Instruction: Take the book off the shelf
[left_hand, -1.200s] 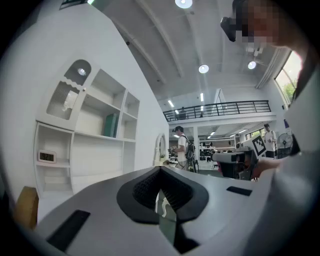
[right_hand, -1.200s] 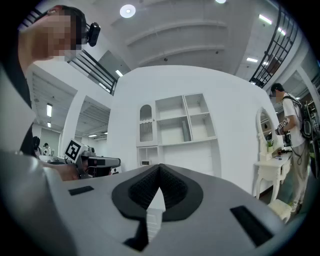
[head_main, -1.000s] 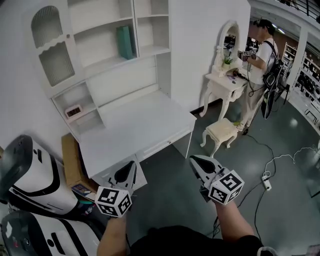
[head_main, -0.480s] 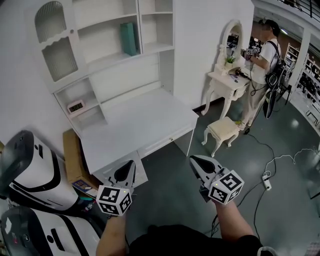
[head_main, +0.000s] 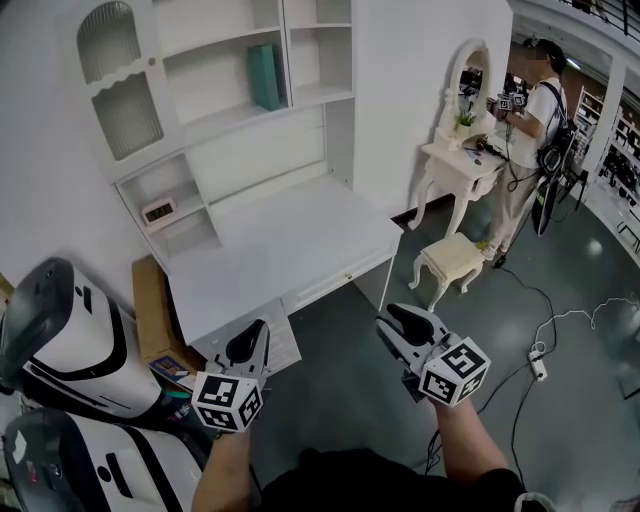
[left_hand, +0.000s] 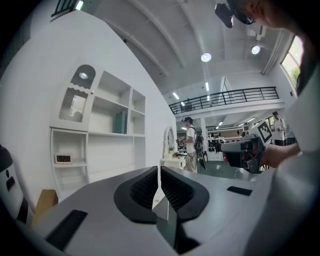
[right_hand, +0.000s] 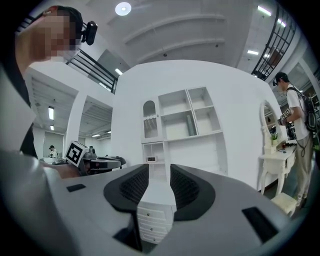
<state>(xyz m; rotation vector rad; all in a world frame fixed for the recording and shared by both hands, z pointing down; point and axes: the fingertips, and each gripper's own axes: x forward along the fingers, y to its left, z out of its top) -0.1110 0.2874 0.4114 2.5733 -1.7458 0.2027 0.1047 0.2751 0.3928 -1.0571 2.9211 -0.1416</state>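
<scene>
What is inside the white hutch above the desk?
A teal book stands on an open shelf, and a small clock sits in the lower left cubby. The arched ribbed-glass door covers whatever is behind it.

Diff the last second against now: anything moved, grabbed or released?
The right gripper has just been opening its fingers, with nothing between them. The left gripper stayed shut and empty. Both kept their place short of the desk. The teal book is unmoved, upright on the shelf.
</scene>
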